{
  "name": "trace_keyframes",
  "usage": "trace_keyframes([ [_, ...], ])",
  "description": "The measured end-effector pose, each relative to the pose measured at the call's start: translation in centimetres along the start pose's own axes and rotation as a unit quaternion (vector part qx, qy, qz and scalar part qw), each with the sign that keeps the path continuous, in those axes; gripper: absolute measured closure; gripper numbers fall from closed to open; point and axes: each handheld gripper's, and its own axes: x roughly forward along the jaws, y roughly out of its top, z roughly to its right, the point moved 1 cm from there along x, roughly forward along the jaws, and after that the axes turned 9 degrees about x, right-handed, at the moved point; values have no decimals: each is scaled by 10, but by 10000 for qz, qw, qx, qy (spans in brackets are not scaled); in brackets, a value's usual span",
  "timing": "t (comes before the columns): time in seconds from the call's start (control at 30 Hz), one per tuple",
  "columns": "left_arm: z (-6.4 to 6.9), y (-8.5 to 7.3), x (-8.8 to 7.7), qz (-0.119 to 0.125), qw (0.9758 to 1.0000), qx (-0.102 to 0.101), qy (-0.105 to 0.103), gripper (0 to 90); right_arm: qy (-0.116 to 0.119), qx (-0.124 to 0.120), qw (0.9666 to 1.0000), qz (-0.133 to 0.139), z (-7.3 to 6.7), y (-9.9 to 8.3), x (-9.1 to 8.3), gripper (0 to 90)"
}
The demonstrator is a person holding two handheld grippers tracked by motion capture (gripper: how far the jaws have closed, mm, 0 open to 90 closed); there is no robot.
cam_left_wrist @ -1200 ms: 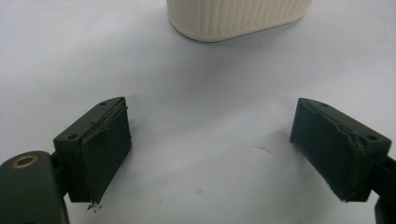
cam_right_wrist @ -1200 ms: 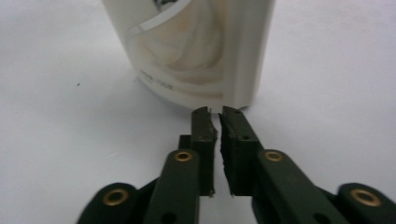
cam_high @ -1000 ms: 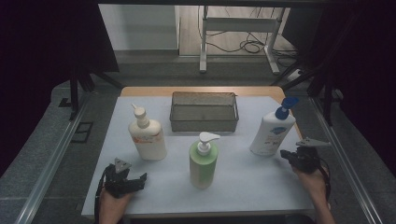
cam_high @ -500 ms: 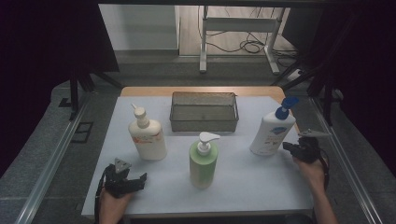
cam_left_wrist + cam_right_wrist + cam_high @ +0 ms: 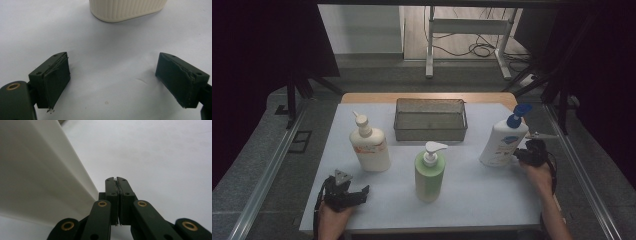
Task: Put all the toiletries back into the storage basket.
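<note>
At the near left edge of the table, the left gripper rests low over the white surface with its jaws spread wide and nothing between them. In its own view the ribbed base of the cream bottle stands just beyond the jaws, well apart from both pads. That idle, open posture suggests this hand is waiting its turn rather than working.

Near the middle stands the green bottle, upright with its pump on top, untouched by either gripper.

Farther back on the right, the right gripper sits close beside the lower part of the white bottle, which has a blue pump and stands upright near the table's right edge. In the right gripper view the jaws are pressed together, empty, with the white bottle's flat wall rising just to their left. With the jaws together so close to the wall, the hand seems placed to nudge or steady the bottle, or to line up before opening; whether the tips touch it I cannot tell.

Farthest, at the centre back, the wire basket lies empty, a likely place for the bottles.
</note>
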Motion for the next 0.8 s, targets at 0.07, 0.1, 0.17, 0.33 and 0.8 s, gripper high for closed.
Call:
trace_keyframes([
  [0.07, 0, 0, 0, 0, 10000, -4, -2, 119, 90, 22, 10000, 20, 0, 0, 1, 882],
  [0.1, 0, 0, 0, 0, 10000, -5, -2, 119, 98, -10, 9999, 21, -1, 0, 1, 887],
  [0.17, 0, 0, 0, 0, 10000, -4, -2, 119, 109, -1, 9999, 10, -1, 0, 1, 894],
  [0.33, 0, 0, 0, -3, 10000, 3, -2, 119, 228, 12, 9997, -54, -3, -3, 0, 897],
  [0.8, 0, 0, 0, -2, 10000, -3, -1, 119, 263, -57, 9995, -187, -10, -18, -3, 892],
])
